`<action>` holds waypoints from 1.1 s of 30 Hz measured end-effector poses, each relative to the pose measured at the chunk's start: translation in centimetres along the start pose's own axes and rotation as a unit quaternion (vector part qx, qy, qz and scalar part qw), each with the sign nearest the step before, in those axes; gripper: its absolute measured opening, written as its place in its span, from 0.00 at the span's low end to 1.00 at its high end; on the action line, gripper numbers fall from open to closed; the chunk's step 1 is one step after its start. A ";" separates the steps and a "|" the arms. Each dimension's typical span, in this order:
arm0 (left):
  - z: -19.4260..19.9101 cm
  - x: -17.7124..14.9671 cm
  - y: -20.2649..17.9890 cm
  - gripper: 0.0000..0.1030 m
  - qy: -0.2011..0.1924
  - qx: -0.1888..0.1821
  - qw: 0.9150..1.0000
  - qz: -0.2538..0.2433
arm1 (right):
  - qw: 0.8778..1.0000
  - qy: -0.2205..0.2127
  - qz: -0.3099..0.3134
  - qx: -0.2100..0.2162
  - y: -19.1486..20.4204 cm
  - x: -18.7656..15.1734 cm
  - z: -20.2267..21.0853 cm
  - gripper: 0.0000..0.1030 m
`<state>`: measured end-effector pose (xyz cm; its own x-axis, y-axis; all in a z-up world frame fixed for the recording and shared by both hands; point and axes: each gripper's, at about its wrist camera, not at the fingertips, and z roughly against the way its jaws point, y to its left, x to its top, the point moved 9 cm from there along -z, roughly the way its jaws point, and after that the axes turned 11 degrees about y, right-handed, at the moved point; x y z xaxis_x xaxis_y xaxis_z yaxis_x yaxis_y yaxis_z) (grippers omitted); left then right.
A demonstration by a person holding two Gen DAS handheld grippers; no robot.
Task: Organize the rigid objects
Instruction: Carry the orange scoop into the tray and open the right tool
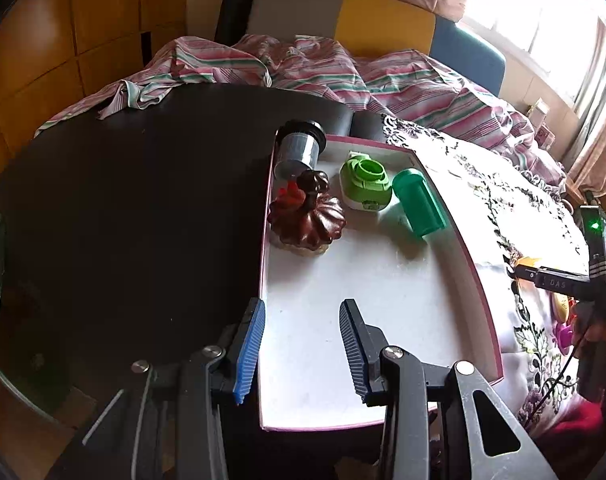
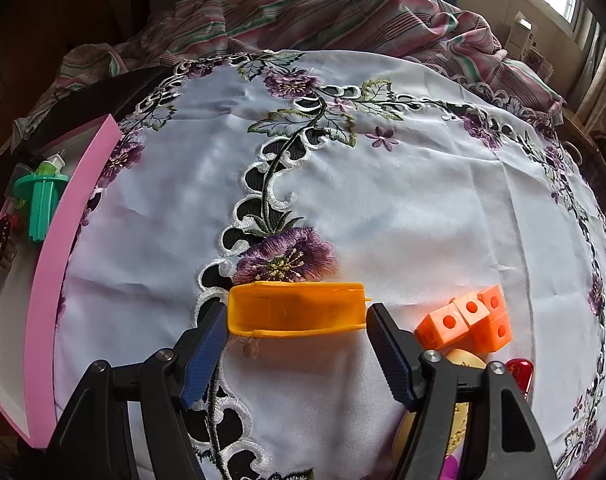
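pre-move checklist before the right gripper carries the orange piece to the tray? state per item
1. Right gripper pads on the orange piece: ok, both ends look pinched.
2. Piece lifted off the cloth: cannot tell.
3. Free space in the tray: ok, near half is bare.
4. Left gripper empty: ok, open, nothing between its fingers.
5. Left gripper clear of the drop zone: not ok, it hangs over the tray's near end.
6. Orange cubes clear of the right finger: cannot tell, they sit very close.
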<state>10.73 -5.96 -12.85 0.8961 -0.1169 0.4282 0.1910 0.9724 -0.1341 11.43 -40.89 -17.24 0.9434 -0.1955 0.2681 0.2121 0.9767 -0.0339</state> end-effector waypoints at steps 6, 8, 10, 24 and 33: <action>-0.1 -0.2 -0.1 0.38 0.003 0.005 1.000 -0.002 | 1.000 -0.001 0.003 -0.005 0.0 0.0 0.0 0.69; -0.1 -0.3 -0.1 0.38 0.005 0.004 1.000 -0.002 | 1.000 -0.002 0.005 -0.007 0.0 0.0 0.0 0.69; -0.2 -0.4 -0.1 0.38 0.007 0.005 1.000 0.000 | 1.000 -0.002 0.005 -0.008 0.0 0.0 0.0 0.69; 0.3 -0.2 1.7 0.45 0.000 0.015 1.000 0.013 | 0.999 -0.036 -0.007 0.035 0.6 0.8 2.6 0.69; 1.3 0.3 4.4 0.62 -0.026 0.026 0.998 0.045 | 0.982 -0.089 0.110 0.123 12.5 1.1 10.0 0.69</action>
<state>11.32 -1.41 -12.16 0.8864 -0.0203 0.4625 0.0894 0.9877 -0.1281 12.57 -28.00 -7.73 0.8956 0.0198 0.4443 -0.0801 0.9898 0.1174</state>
